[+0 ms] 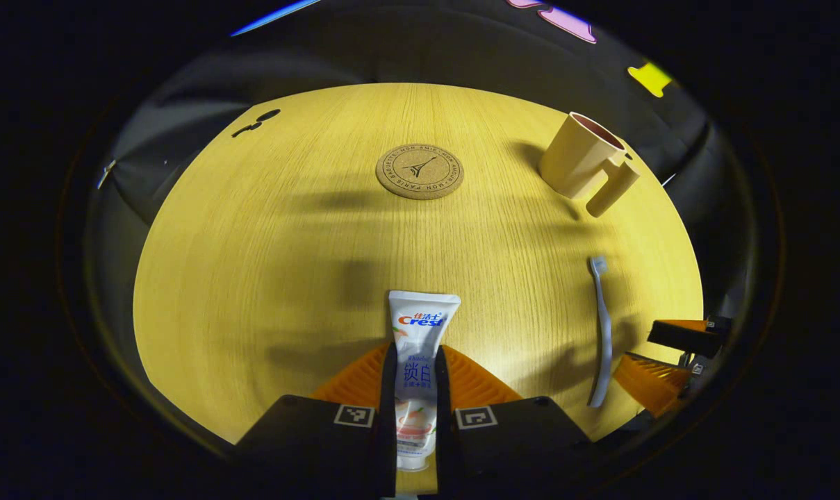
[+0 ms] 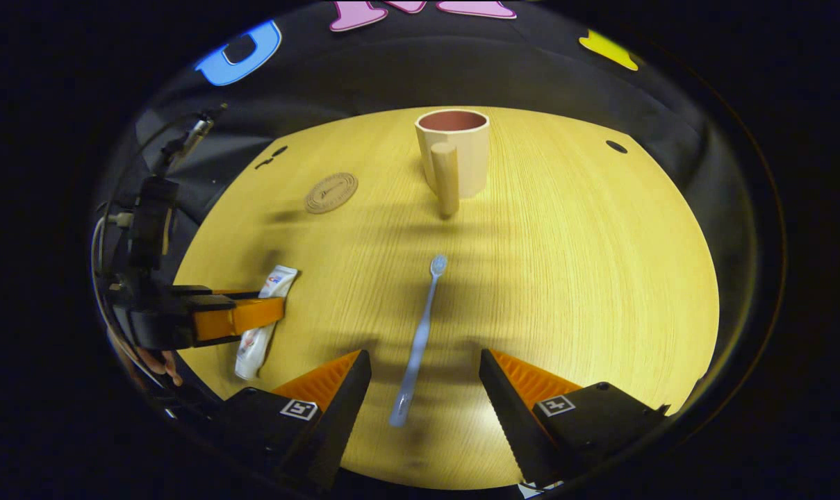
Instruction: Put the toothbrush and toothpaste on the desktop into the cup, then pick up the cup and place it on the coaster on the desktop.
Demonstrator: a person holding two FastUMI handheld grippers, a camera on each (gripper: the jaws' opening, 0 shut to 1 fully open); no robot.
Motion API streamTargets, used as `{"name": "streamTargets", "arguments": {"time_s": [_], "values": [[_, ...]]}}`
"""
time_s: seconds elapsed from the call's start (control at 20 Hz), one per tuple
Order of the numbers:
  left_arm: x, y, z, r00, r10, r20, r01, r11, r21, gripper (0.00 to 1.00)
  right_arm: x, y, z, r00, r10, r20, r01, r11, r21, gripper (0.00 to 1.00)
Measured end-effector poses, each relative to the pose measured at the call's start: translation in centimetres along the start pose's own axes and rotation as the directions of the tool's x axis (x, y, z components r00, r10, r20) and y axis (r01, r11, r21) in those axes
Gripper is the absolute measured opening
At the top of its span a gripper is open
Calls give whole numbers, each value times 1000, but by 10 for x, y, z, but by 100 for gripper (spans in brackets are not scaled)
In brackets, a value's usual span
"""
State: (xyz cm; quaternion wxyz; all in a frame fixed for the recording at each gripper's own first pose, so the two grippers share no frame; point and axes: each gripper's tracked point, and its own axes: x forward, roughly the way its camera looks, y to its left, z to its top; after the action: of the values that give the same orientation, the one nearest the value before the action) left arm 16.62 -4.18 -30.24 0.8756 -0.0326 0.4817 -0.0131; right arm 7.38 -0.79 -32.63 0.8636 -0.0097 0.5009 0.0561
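A white toothpaste tube [image 1: 418,361] lies on the wooden table, and my left gripper [image 1: 415,371] is shut on its middle; from the right gripper view the same tube [image 2: 261,326] shows with the left gripper [image 2: 242,316] clamped across it. A pale blue toothbrush [image 2: 417,340] lies flat, head pointing away, between the spread fingers of my open right gripper [image 2: 425,378], which hovers over its handle end. The toothbrush [image 1: 602,330] shows at the right in the left gripper view. A beige cup [image 2: 454,153] with a handle stands upright at the back. The round cork coaster [image 1: 420,171] lies left of the cup [image 1: 586,160].
The yellow wooden table [image 1: 267,264] has dark cloth beyond its far edge. Small dark marks [image 1: 256,121] sit at the back left corner. A hand [image 2: 159,361] holds the left gripper at the table's left edge.
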Motion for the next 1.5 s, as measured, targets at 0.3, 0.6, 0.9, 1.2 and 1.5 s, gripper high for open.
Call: {"name": "streamTargets", "arguments": {"time_s": [0.3,0.6,0.9,1.2,1.5], "values": [[-1,0,-3,999,-27,18,28,999,-30,28,32,2,7,998,-52,-26,52,999,-9,94],[-1,0,-5,1000,-10,9,10,1000,3,28,38,-1,11,994,-102,-30,102,995,-10,51],[0,0,-6,1000,19,-3,-18,999,26,28,38,3,1,995,-59,-83,53,996,-74,17],[-1,-1,-9,999,39,-11,-39,999,9,28,35,13,1,991,105,-80,-109,993,-50,7],[-9,-6,-17,999,31,-7,-32,999,-39,28,15,-3,20,990,144,-3,-144,987,-65,7]]}}
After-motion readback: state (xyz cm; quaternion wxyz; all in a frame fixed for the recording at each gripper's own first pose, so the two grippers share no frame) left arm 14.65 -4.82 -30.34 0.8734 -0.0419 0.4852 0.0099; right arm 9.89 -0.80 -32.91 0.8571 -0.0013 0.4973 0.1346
